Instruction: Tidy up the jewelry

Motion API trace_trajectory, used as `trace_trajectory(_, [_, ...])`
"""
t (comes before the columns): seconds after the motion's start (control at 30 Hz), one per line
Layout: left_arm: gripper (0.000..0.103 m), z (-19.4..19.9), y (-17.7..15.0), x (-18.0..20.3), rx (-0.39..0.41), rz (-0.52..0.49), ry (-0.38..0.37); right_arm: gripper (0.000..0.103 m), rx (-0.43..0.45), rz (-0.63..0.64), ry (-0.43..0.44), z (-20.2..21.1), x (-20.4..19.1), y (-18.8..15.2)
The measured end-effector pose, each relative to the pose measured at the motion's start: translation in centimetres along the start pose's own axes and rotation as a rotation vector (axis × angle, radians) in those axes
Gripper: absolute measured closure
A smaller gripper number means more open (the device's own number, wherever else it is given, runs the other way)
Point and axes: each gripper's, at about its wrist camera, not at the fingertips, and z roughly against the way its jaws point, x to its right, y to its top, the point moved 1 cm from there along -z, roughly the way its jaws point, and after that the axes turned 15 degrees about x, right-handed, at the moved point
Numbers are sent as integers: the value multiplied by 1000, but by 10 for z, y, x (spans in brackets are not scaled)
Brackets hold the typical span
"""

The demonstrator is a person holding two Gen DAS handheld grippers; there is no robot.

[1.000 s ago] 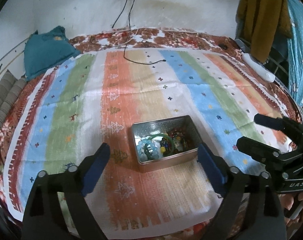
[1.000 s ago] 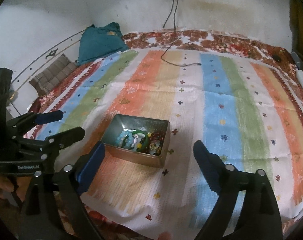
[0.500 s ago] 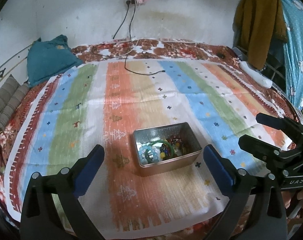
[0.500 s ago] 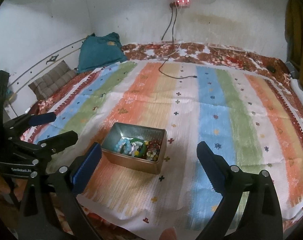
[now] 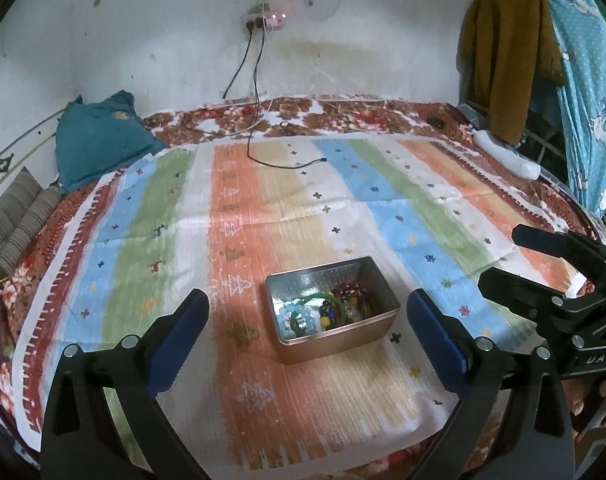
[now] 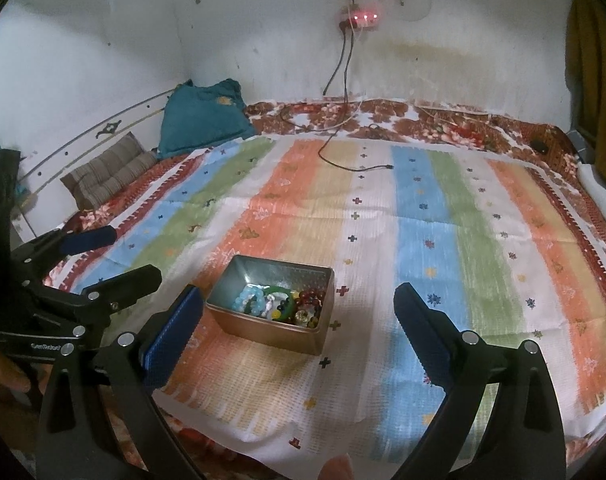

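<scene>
A metal tin [image 5: 377, 322] sits on the striped cloth [image 5: 263, 216] near the bed's front edge. It holds beaded bracelets [image 5: 297, 316], a green bangle [image 5: 327, 300] and dark red beads [image 5: 349, 292]. The tin [image 6: 271, 334] with the jewelry [image 6: 279, 304] also shows in the right wrist view. My left gripper [image 5: 307, 328] is open and empty, held above and in front of the tin. My right gripper [image 6: 299, 324] is open and empty, also in front of the tin, and shows at the right of the left wrist view [image 5: 503, 260].
A teal pillow [image 5: 99, 140] and a striped cushion [image 5: 15, 220] lie at the bed's left. A black charging cable [image 5: 263, 160] hangs from a wall socket onto the cloth. Clothes [image 5: 503, 60] hang at the right. A white object [image 5: 507, 156] lies at the right edge.
Both grippers have pulled back and risen from the tin, so it looks smaller and farther. Both stay open and empty. The tin has not moved.
</scene>
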Motion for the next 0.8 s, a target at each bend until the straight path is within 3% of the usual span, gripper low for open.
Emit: trace_trajectory(0.8, [6, 12, 3, 4, 79, -26, 13, 6, 56, 21, -5, 11, -5, 3])
